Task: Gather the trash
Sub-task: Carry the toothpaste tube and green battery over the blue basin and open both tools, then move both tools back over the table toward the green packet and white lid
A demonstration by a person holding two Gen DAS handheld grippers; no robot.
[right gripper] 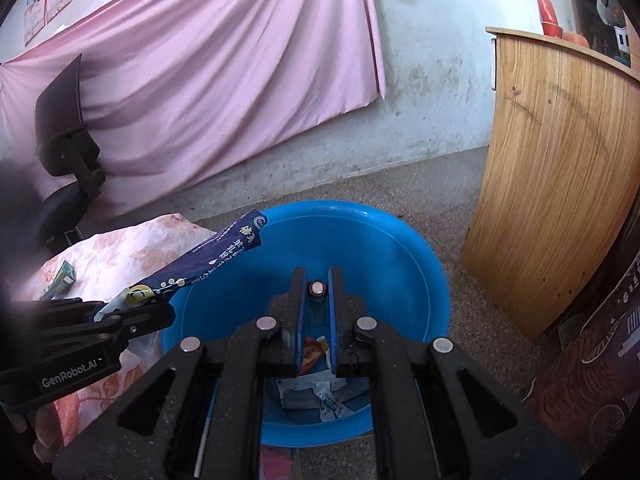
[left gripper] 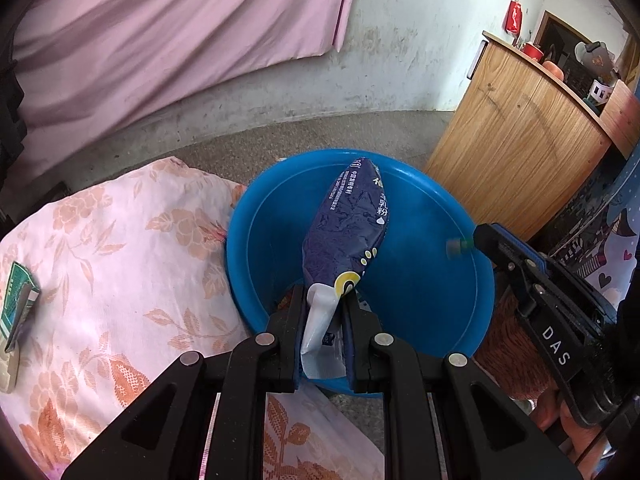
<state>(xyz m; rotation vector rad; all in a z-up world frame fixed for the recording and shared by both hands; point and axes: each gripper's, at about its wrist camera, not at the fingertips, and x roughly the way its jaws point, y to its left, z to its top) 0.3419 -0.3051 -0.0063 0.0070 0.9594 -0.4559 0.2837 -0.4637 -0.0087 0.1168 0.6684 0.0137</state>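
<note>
1. A pink curtain (right gripper: 200,64) is hanging along the far wall, a wooden cabinet (right gripper: 560,168) standing at right.
2. A floral-covered bed (left gripper: 120,264) is lying at left, just beside a blue basin (right gripper: 400,264) on the floor.
3. The left gripper (left gripper: 322,300) is clamping a navy snack bag (left gripper: 348,220) over the basin.
4. The right gripper (right gripper: 317,280) is pinching a small round battery-like item (right gripper: 317,289) above the basin.
5. Wrappers (right gripper: 320,392) are lying in the basin's bottom.
</note>
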